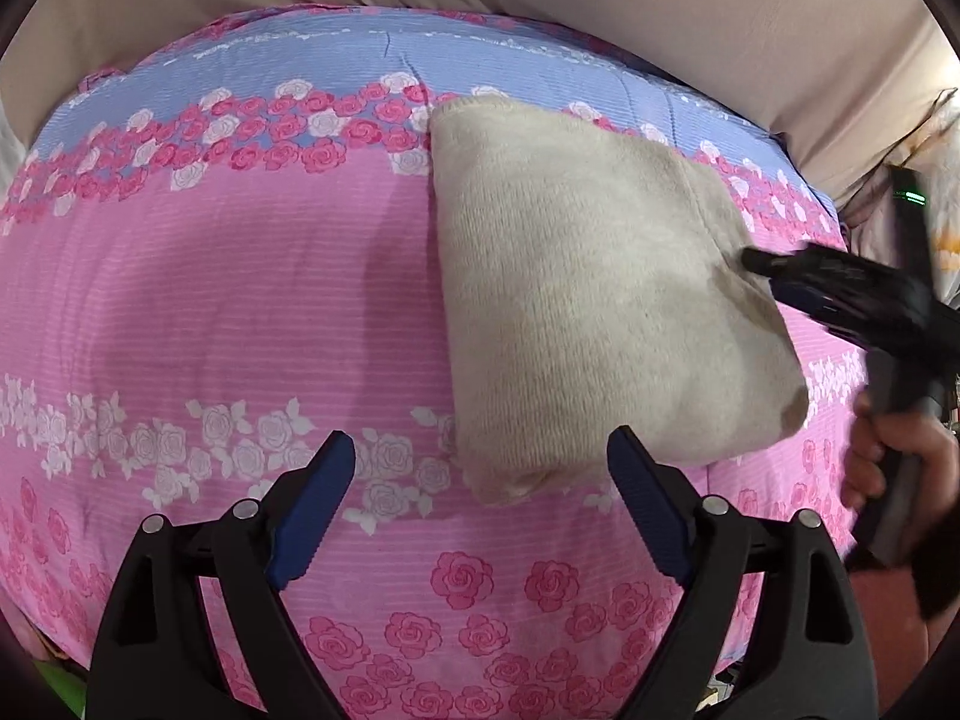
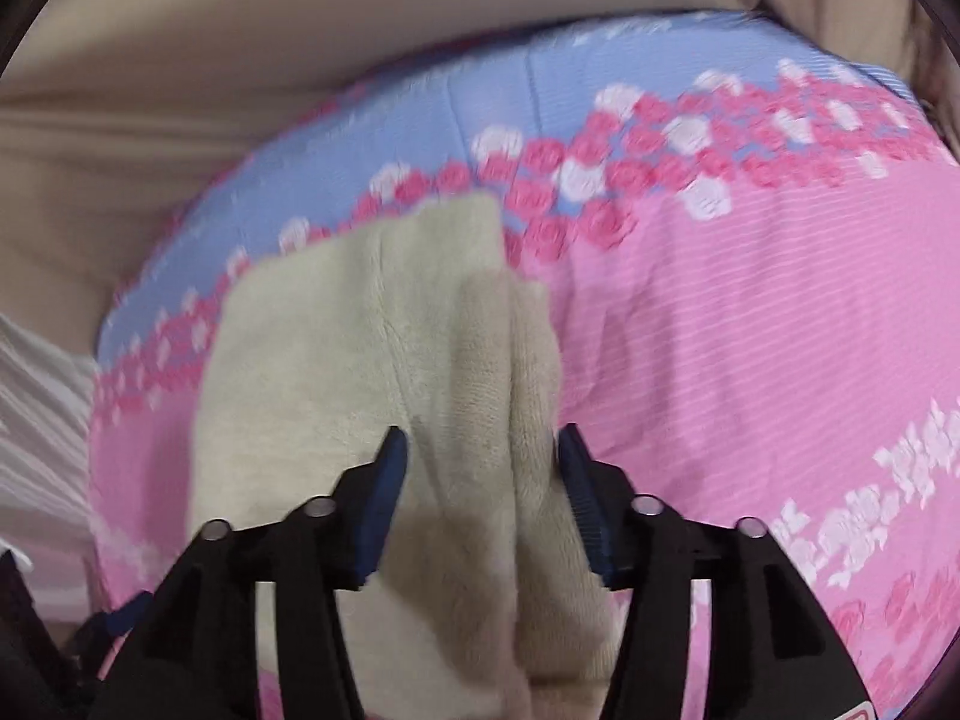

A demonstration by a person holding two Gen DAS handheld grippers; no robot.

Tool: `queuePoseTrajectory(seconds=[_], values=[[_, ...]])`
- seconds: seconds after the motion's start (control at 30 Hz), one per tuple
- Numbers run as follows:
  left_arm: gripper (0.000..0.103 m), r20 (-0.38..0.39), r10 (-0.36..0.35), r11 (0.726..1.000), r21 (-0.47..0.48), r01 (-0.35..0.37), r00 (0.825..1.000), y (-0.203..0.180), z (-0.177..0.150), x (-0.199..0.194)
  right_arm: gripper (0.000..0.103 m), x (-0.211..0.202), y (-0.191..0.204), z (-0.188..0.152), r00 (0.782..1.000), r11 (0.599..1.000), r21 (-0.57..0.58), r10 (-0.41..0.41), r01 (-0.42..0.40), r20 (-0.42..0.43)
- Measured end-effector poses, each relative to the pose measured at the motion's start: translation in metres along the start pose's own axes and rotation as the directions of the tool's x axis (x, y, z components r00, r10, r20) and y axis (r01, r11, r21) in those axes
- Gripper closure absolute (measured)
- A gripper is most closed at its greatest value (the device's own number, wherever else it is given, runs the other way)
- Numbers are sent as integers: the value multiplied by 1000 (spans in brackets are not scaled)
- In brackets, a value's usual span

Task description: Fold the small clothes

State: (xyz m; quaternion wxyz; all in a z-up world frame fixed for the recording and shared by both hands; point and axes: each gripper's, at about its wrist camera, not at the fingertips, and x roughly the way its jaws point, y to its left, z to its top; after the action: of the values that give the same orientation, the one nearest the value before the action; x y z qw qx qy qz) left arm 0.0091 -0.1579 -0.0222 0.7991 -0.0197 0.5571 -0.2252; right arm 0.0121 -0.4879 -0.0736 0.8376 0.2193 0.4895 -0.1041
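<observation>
A cream fleecy garment [image 1: 600, 288] lies folded into a thick oblong on the pink rose-print bedspread [image 1: 240, 300]. My left gripper [image 1: 483, 450] hovers open just in front of the garment's near left corner, with nothing gripped. In the left wrist view my right gripper [image 1: 756, 261] comes in from the right, blurred, with its tip at the garment's right edge. In its own view the right gripper [image 2: 480, 438] stands open over the garment [image 2: 360, 360]. A raised fold runs between its blue pads [image 2: 384, 510], which do not press on it.
The bedspread [image 2: 750, 330] has a blue band with roses along its far side. Beige cloth [image 1: 660, 12] rises behind it. A person's hand [image 1: 900, 456] holds the right gripper's handle at the right edge. White ribbed fabric [image 2: 42, 408] lies at the left.
</observation>
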Motion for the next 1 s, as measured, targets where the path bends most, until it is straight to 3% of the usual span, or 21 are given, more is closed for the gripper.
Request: queuePoseTrajectory(seconds=[0.1, 0.13, 0.17, 0.23, 0.3, 0.33, 0.4, 0.43, 0.47, 0.53, 0.63, 0.77, 0.83, 0.87, 0.93, 0.97, 1.0], values=[[19, -5, 5, 1000, 4, -5, 1000, -2, 2, 3, 46, -17, -2, -16, 999, 999, 6, -33, 33, 10], [19, -4, 10, 1000, 8, -10, 1000, -3, 3, 3, 48, -27, 5, -25, 999, 1000, -12, -11, 11, 36], [19, -2, 13, 1000, 9, -13, 1000, -3, 3, 4, 65, -30, 8, -37, 999, 999, -40, 7, -5, 49], [19, -5, 18, 1000, 6, -18, 1000, -3, 4, 7, 85, -28, 21, -59, 1000, 993, -122, 12, -8, 27], [19, -16, 23, 1000, 0, -23, 1000, -2, 5, 10, 87, -11, 32, -81, 999, 977, -214, -11, 2, -39], [19, -21, 27, 1000, -4, -27, 999, -2, 5, 11, 88, 10, 33, -92, 994, 965, -259, -70, 47, -81], [19, -27, 33, 999, -7, -33, 999, -1, 5, 13, 92, 36, 25, -101, 980, 965, -252, -114, 70, -163], [19, -30, 40, 999, -7, -40, 999, 0, 4, 13, 92, 30, 26, -99, 983, 972, -225, -101, 65, -154], [19, -33, 47, 999, -6, -48, 998, 2, 4, 12, 87, 16, 35, -94, 989, 976, -213, -72, 42, -133], [19, -24, 55, 998, -16, -56, 998, 10, 1, 8, 87, -7, 56, -83, 996, 971, -236, 7, -27, -85], [19, -22, 50, 996, -74, -51, 999, 28, -4, 4, 86, -9, 96, -73, 987, 949, -281, 117, -143, -105], [19, -30, 56, 987, -147, -59, 998, 51, -7, 0, 81, 56, 122, -89, 984, 918, -381, 42, -107, -173], [19, -29, 50, 984, -169, -55, 998, 58, -7, -2, 82, 52, 120, -83, 984, 928, -352, 68, -123, -166], [19, -26, 30, 983, -180, -34, 999, 62, -7, -4, 83, 44, 117, -74, 978, 941, -308, 86, -142, -191], [18, -7, -23, 981, -195, 21, 1000, 64, -5, -9, 80, 19, 102, -63, 981, 957, -243, 120, -155, -154], [17, 7, -67, 976, -208, 67, 998, 65, -2, -10, 56, 1, 89, -57, 991, 968, -220, 98, -117, -95], [14, 19, -119, 967, -224, 120, 993, 66, 2, -9, 39, -13, 77, -54, 998, 977, -201, 60, -65, -30]])
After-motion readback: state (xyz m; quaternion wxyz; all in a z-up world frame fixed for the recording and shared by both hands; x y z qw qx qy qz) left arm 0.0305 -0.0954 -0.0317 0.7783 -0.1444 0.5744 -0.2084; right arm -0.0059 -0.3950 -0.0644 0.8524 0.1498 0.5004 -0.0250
